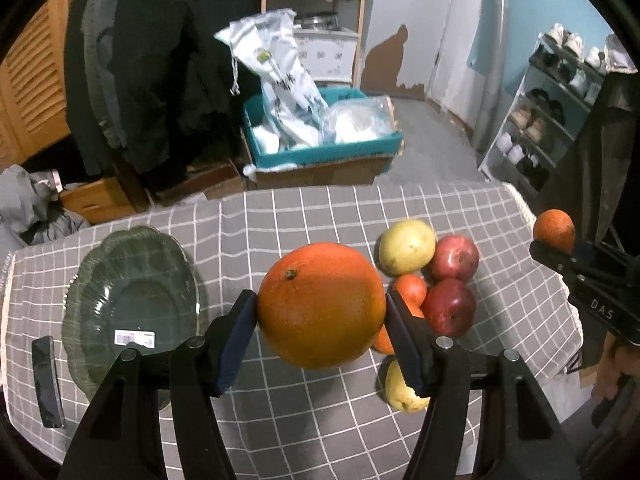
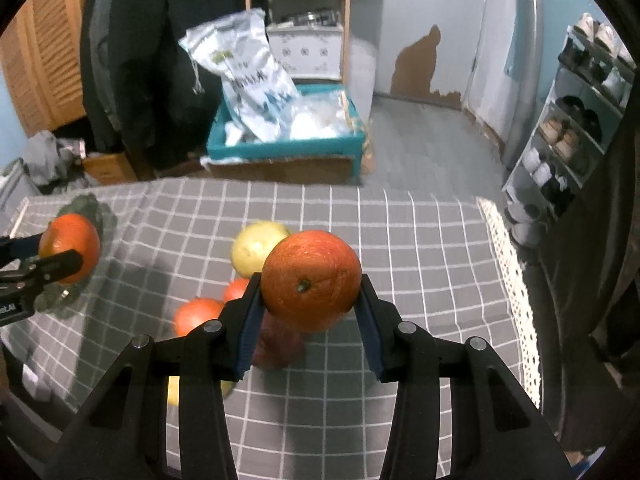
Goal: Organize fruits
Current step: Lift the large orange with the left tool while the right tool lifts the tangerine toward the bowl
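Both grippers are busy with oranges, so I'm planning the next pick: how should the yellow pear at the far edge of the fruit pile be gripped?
Grip the yellow pear across its wide belly, coming from above and the far side: red apples crowd its near side.

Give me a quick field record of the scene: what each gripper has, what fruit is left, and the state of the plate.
left gripper: shut on large orange, held above the cloth
right gripper: shut on smaller orange, also off the table
fruit left on checked tablecloth: two pears, two red apples, at least one orange, clustered together
green glass plate: nothing on it, price sticker near its front rim
dark phone: beside the plate
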`<action>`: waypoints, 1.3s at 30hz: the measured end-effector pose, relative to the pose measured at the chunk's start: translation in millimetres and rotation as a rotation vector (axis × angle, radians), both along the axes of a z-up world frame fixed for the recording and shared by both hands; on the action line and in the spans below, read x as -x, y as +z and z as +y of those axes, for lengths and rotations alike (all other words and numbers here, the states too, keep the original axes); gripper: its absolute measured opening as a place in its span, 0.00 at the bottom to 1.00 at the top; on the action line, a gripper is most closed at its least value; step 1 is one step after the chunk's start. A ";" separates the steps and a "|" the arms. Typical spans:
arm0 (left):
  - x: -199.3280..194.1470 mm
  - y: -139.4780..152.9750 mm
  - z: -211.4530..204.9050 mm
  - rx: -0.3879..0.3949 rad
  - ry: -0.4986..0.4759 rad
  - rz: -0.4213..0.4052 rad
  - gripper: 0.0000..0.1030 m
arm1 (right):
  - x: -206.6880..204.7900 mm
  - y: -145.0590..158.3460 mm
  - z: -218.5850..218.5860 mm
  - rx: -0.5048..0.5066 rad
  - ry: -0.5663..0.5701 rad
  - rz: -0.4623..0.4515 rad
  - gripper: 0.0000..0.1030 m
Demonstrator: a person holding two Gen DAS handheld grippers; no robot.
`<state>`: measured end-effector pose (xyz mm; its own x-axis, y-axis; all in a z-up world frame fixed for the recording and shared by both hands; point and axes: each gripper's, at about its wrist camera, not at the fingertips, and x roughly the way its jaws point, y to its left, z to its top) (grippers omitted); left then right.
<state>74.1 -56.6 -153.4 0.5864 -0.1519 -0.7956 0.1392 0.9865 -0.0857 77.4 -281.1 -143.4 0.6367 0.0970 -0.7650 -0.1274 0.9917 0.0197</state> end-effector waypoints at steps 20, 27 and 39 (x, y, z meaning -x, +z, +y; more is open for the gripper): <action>23.3 58.9 34.5 0.013 0.075 -0.154 0.64 | 14.5 64.6 33.9 -0.040 0.060 -0.168 0.42; 29.3 70.2 47.6 0.010 0.097 -0.187 0.64 | 14.6 75.9 48.9 -0.049 0.091 -0.191 0.42; 31.5 66.6 81.3 0.007 0.162 -0.183 0.64 | 4.8 78.6 92.1 -0.068 0.172 -0.181 0.42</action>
